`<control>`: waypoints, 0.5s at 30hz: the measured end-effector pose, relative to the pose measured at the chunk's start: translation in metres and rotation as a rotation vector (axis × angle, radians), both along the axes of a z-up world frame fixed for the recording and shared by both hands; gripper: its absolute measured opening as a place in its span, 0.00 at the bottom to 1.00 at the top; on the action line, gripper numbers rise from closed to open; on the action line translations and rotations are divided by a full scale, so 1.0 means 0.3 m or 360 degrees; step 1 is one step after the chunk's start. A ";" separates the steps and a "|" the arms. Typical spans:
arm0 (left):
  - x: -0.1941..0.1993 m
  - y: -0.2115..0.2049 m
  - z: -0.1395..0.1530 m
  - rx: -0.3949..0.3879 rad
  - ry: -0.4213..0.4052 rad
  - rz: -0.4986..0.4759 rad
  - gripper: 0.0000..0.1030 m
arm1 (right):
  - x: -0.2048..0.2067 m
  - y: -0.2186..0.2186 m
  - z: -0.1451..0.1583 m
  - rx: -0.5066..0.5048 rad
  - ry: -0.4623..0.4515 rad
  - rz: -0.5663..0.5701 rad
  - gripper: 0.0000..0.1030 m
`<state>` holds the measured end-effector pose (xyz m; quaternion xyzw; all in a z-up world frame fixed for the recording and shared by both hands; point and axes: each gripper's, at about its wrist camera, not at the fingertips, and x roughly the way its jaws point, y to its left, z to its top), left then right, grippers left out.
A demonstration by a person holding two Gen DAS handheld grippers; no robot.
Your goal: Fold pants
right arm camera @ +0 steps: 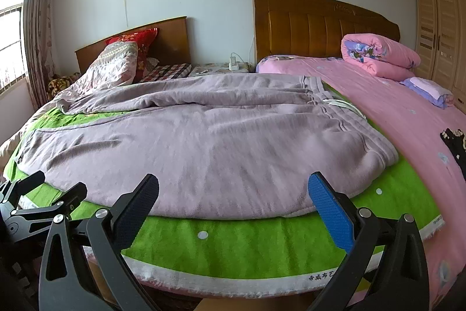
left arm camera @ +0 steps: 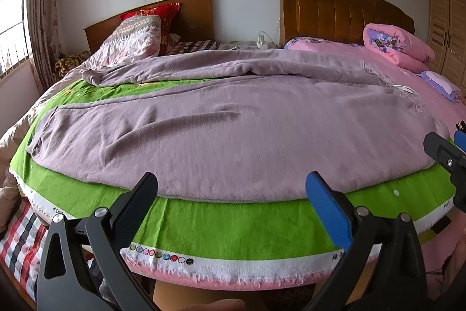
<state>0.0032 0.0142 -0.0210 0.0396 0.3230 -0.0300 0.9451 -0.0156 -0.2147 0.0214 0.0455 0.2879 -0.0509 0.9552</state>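
Mauve-grey fleece pants (left arm camera: 221,130) lie spread across a green cloth (left arm camera: 233,223) on the bed, waistband to the right (right arm camera: 329,104), legs running left. The far leg is rumpled and ends at the far left (left arm camera: 93,76). My left gripper (left arm camera: 233,188) is open and empty, hovering just short of the pants' near edge. My right gripper (right arm camera: 233,188) is also open and empty, just short of the near edge closer to the waist. The right gripper shows at the right edge of the left wrist view (left arm camera: 448,156); the left gripper shows at the lower left of the right wrist view (right arm camera: 43,200).
A pink sheet (right arm camera: 393,112) covers the bed to the right, with a rolled pink quilt (right arm camera: 378,54) by the brown headboard (right arm camera: 320,25). A second bed with pillows (left arm camera: 137,40) stands at the back left. A wardrobe (right arm camera: 437,25) is at the right, a window (left arm camera: 11,25) at the left.
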 end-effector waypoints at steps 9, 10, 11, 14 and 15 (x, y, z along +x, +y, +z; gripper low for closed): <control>0.068 -0.009 0.096 0.0029 -0.0064 -0.0203 0.99 | 0.104 -0.115 0.045 0.0194 -0.0062 0.0171 0.96; 0.082 -0.020 0.127 0.0121 -0.0138 -0.0200 0.99 | 0.128 -0.137 0.059 0.0216 -0.0070 0.0197 0.96; 0.100 -0.028 0.156 0.0205 -0.0211 -0.0189 0.99 | 0.158 -0.164 0.077 0.0235 -0.0069 0.0216 0.96; 0.214 -0.017 0.234 0.0288 -0.0291 -0.0158 0.99 | 0.253 -0.237 0.126 0.0259 -0.0035 0.0244 0.96; 0.289 -0.004 0.252 0.0247 -0.0215 -0.0173 0.99 | 0.285 -0.262 0.143 0.0262 -0.0020 0.0242 0.96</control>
